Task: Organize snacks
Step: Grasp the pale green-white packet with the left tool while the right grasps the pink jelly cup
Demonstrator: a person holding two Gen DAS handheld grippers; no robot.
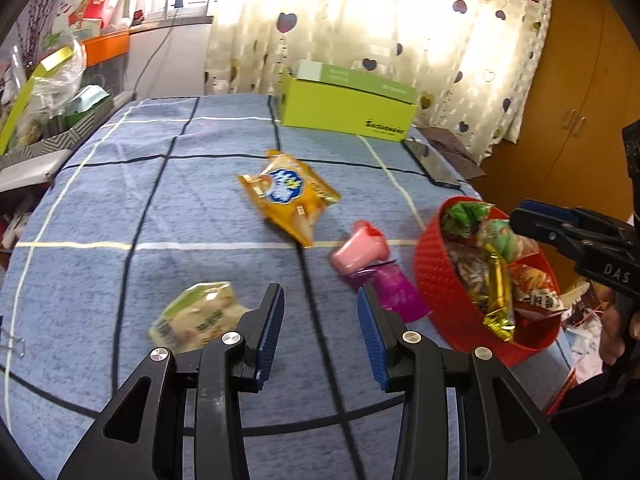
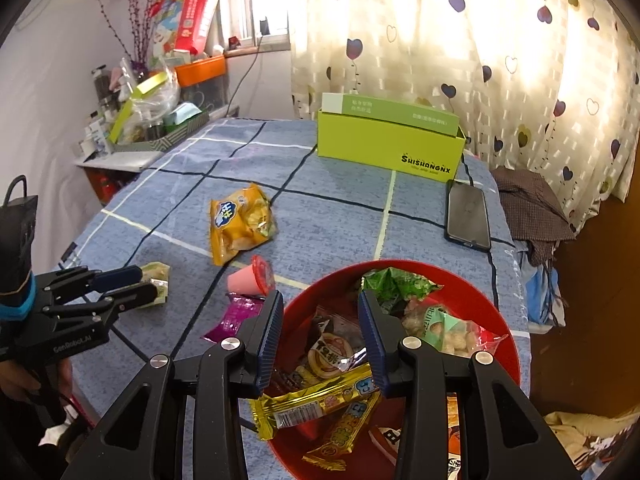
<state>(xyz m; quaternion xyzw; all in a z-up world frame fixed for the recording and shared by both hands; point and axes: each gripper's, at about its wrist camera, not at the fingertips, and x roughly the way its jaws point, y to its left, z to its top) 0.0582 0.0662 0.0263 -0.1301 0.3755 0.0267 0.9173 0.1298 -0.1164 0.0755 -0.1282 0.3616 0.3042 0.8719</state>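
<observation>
The left claw [image 1: 321,300] hangs released, its jaws parted over bare checked cloth on the surface [image 1: 160,208], gripping nothing; a pale green snack packet [image 1: 196,316] lies just beside its left finger. The right claw [image 2: 320,304] is also parted and empty, poised above the red bowl [image 2: 500,320] of snacks near the surface's front edge. In the bowl a gold wrapper [image 2: 316,400] lies crosswise below the jaws. An orange chip bag [image 1: 286,196] lies mid-surface, long axis slanting away leftward.
</observation>
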